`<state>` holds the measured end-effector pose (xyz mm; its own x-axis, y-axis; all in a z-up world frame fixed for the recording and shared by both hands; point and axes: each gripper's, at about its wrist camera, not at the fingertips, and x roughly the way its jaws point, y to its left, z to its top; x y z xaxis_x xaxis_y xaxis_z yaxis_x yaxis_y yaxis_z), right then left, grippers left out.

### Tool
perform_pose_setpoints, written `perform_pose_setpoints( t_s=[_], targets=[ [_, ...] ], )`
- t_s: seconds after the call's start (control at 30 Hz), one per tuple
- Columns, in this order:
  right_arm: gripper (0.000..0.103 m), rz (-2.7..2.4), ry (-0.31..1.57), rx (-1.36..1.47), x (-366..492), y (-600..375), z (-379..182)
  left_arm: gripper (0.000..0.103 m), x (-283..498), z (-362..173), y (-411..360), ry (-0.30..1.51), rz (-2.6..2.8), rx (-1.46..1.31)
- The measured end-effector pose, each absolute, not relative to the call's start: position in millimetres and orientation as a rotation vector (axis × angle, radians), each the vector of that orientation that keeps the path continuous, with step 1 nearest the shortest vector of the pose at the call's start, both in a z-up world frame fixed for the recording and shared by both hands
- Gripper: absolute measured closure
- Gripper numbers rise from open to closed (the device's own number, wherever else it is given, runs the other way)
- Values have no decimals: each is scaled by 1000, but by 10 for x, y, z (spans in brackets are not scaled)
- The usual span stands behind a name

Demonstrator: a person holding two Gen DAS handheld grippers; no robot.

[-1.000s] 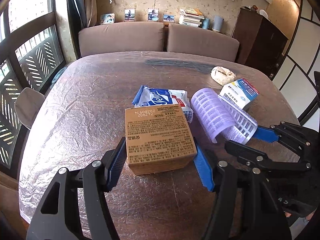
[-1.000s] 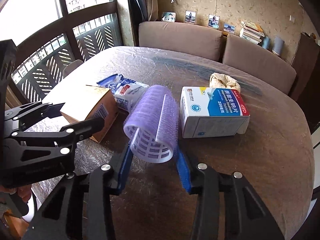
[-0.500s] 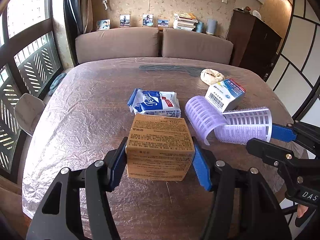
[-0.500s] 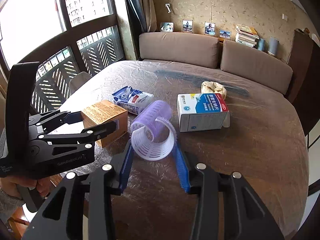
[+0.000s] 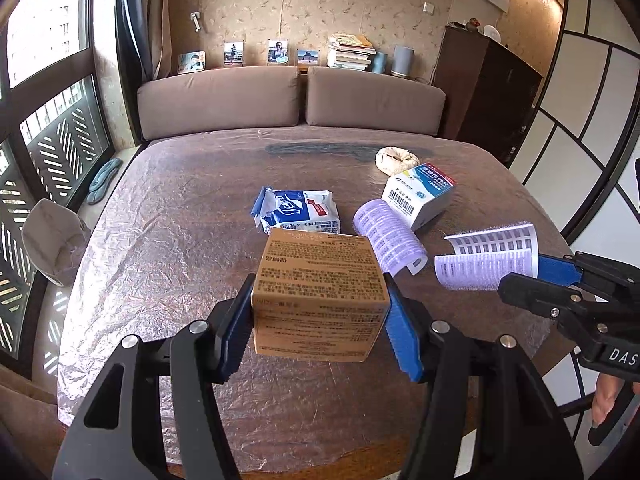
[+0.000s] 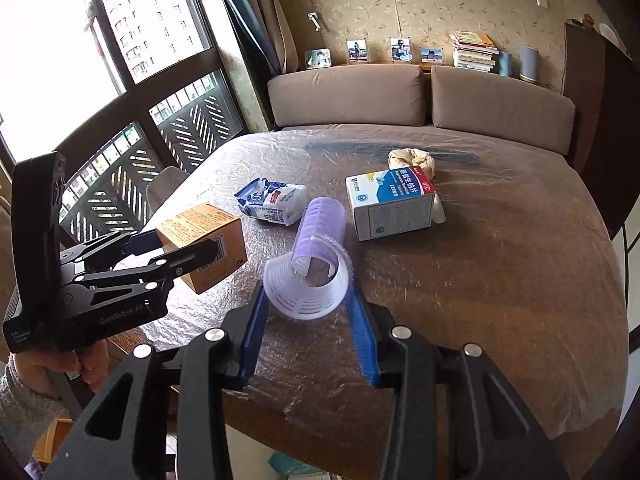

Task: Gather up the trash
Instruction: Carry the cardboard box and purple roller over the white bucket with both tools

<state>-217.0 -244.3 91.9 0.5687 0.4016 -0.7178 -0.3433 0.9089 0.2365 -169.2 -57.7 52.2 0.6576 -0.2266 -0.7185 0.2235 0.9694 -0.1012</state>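
My left gripper [image 5: 320,308] is shut on a brown cardboard box [image 5: 320,288], which hangs a little above the table; the same box [image 6: 204,240] and gripper [image 6: 188,244] show at the left of the right wrist view. My right gripper [image 6: 306,296] is shut on a white and purple hair roller [image 6: 308,288], also off the table. In the left wrist view that gripper [image 5: 532,276] and roller [image 5: 488,256] are at the right. A second purple roller [image 5: 388,240] lies on the table beyond them.
On the film-covered table [image 5: 160,208] lie a blue tissue pack [image 5: 298,212], a white and blue medicine box [image 5: 420,196] and a crumpled paper wad [image 5: 396,160]. Sofa cushions [image 5: 296,100] line the far edge. A chair [image 5: 52,240] stands at the left by the window.
The left jaws closed on the box and lifted it off the table. The right gripper rose and drew back with its roller, which came apart from the second roller left on the table.
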Motion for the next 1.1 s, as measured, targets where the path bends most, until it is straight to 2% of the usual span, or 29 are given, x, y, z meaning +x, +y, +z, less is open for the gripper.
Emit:
perform_pose_setpoints(
  t_s=[0.53,1.1],
  targets=[
    [64,362,878,136,-2548,-2489,902,43,-2077,542,-718,837,-359,7],
    [64,506,877,96,-3480,-2781,917,43,-3149,492,-1139,847,-267,-10]
  ],
)
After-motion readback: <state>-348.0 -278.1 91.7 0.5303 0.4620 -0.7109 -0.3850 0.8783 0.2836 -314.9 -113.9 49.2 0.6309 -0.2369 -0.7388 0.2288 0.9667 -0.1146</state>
